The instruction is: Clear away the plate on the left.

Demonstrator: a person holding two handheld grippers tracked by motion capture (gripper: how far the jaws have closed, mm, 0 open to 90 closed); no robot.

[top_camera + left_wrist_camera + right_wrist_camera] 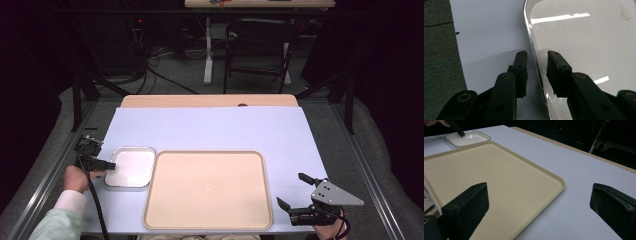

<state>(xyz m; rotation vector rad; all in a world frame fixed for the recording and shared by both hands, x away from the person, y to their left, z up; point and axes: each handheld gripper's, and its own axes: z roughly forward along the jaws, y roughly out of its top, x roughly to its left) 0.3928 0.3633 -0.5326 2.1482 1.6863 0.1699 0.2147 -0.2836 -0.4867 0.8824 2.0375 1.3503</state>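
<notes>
The small white dish is seen lying on the pale blue table cover, just left of the large beige tray and touching or almost touching its left edge. At the dish's left rim the left gripper is placed, held level in the person's left hand.

In the left gripper view, the metal rim of the dish is caught running straight up between the two black jaws: one jaw is set outside the dish over the table cover, the other inside over the white floor of the dish. The jaws are drawn narrow around that rim, yet a slim gap is visible on each side, so the pads are not seen pressing on it.

Over at the near right corner of the table, the right gripper is held beside the tray's right edge, well apart from the dish. Its jaws are spread wide, with nothing between them but the tray's corner and bare cover; the dish is glimpsed far off at the upper left of that view.
</notes>
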